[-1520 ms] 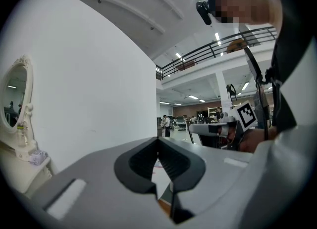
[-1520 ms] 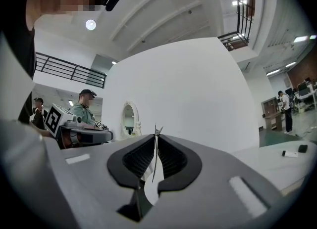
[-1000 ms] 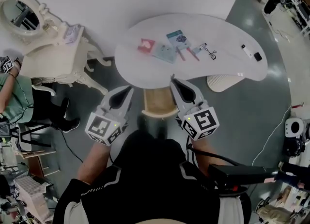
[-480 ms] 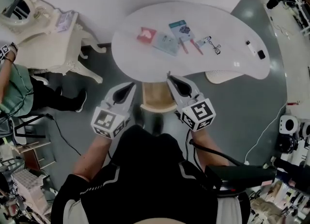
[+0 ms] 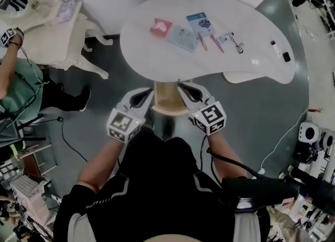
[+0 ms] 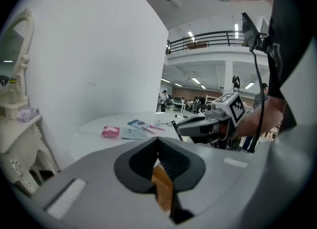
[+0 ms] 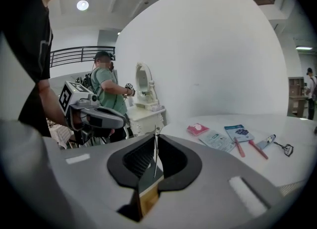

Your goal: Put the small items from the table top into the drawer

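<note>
The left gripper (image 5: 148, 91) and the right gripper (image 5: 181, 85) are held side by side in front of the body, pointing forward, with the tips turned a little toward each other. The bare left forearm (image 5: 102, 165) and right forearm (image 5: 222, 154) reach forward. On each gripper the jaws are together, with nothing between them.

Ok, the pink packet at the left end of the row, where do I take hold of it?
Take the pink packet probably by its left edge, from above, with the left claw. It lies flat on the table, so nothing stands up to pinch; the pale blue card sits close on its right, its left side is free. That claw is shut: open it first.
</note>
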Motion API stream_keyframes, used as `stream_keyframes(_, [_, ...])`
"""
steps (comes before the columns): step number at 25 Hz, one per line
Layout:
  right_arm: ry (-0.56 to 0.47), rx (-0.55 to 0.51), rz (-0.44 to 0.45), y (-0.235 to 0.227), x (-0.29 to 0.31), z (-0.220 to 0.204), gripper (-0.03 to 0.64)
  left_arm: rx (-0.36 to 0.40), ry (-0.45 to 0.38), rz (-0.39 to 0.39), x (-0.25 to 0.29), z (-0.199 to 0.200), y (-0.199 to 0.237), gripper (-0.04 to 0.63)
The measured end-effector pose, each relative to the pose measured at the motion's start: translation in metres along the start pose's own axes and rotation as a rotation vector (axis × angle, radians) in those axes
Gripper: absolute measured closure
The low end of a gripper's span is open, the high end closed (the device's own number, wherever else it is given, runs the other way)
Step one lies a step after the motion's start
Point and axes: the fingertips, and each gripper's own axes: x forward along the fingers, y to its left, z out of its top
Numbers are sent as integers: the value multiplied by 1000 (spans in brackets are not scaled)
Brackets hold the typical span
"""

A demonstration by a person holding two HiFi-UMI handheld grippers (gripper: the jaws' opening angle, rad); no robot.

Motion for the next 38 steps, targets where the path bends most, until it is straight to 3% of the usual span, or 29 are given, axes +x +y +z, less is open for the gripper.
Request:
stream_keyframes(9, [214, -104, 67, 10, 27, -69, 588, -50, 136, 6, 12, -66, 10, 594])
stream_keyframes(18, [422, -177, 101, 11, 47, -138, 588, -49, 238, -12, 23, -117, 18, 594])
stream_keyframes(31, [657, -248, 119, 0, 70, -203, 588, -88, 290, -25, 46, -162, 32, 594])
stream_keyframes(38, [729, -287, 126, -10, 81, -221, 588, -76, 321, -21, 56, -178, 38, 594])
